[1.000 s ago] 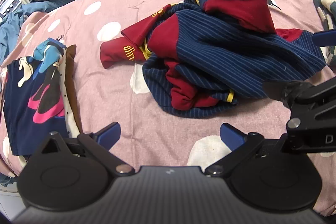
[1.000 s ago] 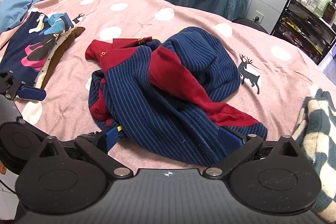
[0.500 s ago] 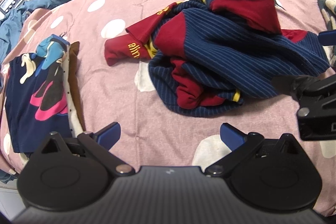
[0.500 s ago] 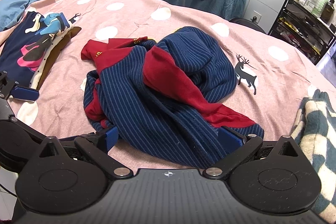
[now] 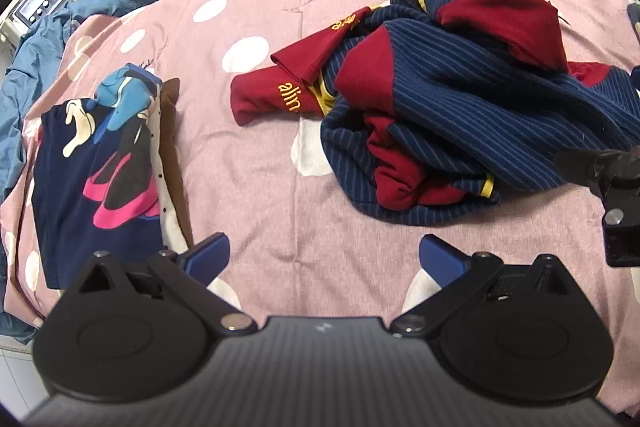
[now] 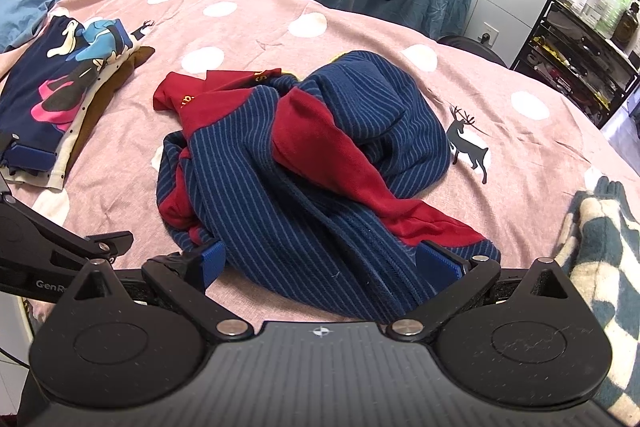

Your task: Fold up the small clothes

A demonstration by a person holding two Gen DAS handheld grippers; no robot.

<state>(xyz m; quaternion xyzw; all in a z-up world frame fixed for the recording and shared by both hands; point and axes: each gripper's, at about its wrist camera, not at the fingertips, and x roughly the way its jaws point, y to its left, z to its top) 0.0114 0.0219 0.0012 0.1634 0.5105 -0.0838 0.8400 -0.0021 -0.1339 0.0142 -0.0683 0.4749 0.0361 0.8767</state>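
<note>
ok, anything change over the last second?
Left gripper pulled back and left, away from the jersey; the right gripper shows further right in its view. Both are open, nothing grasped or released. Jersey heap and folded shirts lie as before.

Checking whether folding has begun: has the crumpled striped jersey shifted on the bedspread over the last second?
No. In the right wrist view the striped jersey sits just as near the printed deer as before; only the camera has shifted. Both grippers are open.
</note>
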